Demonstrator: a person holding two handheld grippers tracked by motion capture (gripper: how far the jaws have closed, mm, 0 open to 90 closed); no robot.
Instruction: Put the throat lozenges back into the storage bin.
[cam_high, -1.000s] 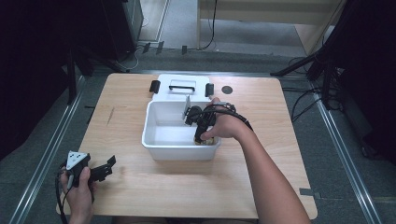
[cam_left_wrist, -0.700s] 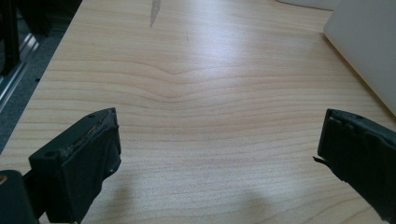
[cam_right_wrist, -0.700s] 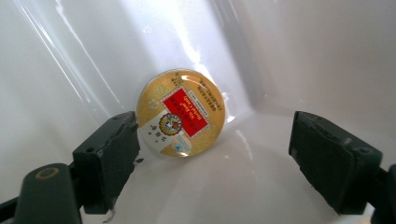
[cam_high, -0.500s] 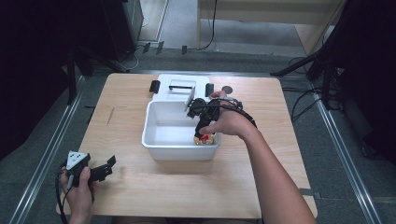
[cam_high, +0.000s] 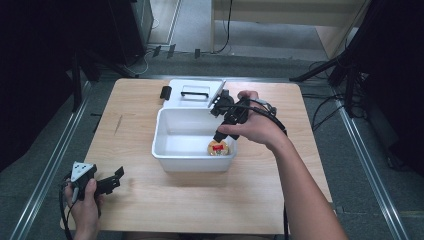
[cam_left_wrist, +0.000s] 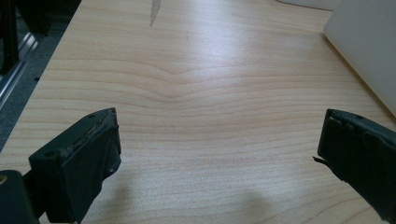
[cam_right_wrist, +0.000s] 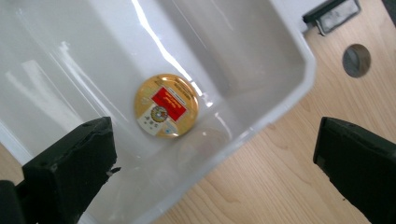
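Gold round tin (cam_right_wrist: 166, 105) with a red label, print too small to read, lies flat on the floor of the white bin (cam_high: 162, 125), at its near right corner. The right gripper (cam_high: 227, 112) hangs above the bin's right rim, its 2 jaws spread wide, the tin below and apart. The left gripper (cam_high: 107, 181) rests wide open over bare wooden table (cam_left_wrist: 196, 93), well apart from the bin.

White bin (cam_high: 172, 155) and white lid (cam_high: 197, 93) with black handle on light wood-grain table (cam_left_wrist: 196, 93); round tin (cam_right_wrist: 166, 105) in bin is gold with red label plus cream patch at its 7 o'clock, print too blurry to read; both grippers black, left gripper (cam_high: 107, 182) grey-plated.
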